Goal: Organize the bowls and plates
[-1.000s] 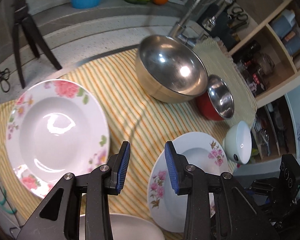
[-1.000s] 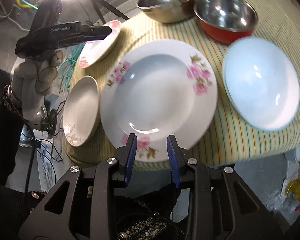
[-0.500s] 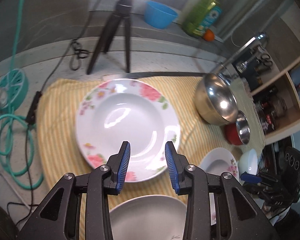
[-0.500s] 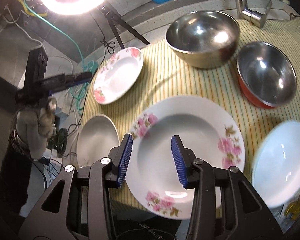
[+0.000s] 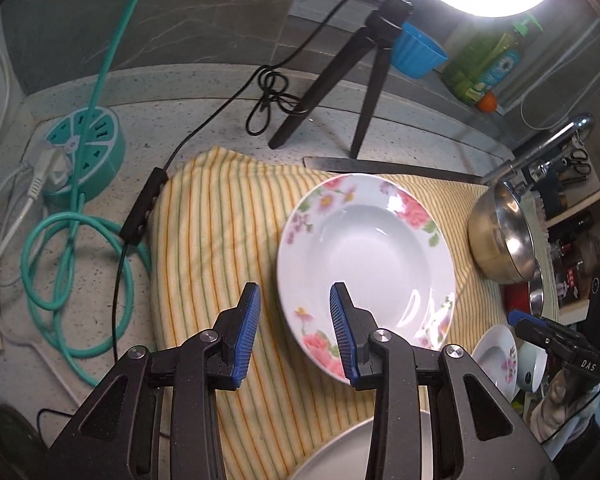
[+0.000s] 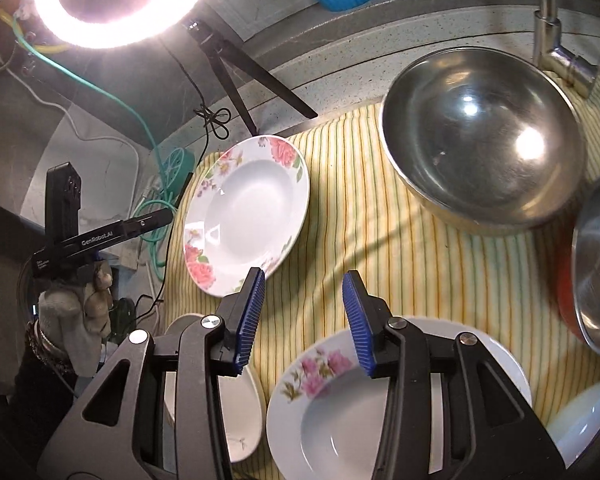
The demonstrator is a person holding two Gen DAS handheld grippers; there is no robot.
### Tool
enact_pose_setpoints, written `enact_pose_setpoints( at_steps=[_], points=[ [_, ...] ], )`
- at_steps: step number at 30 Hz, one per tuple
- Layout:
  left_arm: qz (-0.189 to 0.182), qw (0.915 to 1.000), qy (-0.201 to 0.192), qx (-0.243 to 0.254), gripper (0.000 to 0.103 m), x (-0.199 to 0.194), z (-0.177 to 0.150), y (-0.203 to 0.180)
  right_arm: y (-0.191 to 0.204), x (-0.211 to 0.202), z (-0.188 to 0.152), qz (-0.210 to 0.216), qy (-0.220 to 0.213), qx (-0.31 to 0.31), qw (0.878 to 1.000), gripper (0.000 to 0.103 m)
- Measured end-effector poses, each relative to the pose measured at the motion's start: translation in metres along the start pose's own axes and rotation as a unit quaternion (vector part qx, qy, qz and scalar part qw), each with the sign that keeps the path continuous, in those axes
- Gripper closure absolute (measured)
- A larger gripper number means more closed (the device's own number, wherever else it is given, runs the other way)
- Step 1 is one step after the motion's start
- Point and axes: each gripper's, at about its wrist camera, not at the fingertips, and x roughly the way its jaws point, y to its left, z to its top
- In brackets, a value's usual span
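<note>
Jaws: left gripper (image 5: pixel 294 334) and right gripper (image 6: pixel 304 318) both apart, empty | Thing: white rose-rimmed deep plate (image 5: pixel 366 268) near yellow striped cloth's (image 5: pixel 220 240) far-left corner | Step: approaching plate | Next: straddle its near rim, clamp, lift to stack.

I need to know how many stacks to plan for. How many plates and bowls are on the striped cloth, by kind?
Floral plates: 2
Plain white dishes: 2
Large steel bowl: 1
Red bowl with steel inside: 1
Total: 6
</note>
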Motion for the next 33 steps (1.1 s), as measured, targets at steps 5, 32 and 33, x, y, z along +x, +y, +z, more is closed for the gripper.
enact_pose_setpoints(
  at_steps=[5,32,33],
  points=[
    [-0.008,0.9999,0.010,-0.009,0.069,0.009,0.005,0.010,0.002,0.023,0.012,-0.011,0.012,-0.005,1.000,0.061],
    [-0.020,0.9986,0.045,0.018,0.073,0.033,0.011,-0.003,0.010,0.082,0.034,-0.026,0.049,-0.033,0.998,0.085],
    [-0.020,0.9986,0.046,0.017,0.074,0.035,0.011,-0.002,0.009,0.083,0.034,-0.025,0.050,-0.032,0.998,0.086]
  ],
)
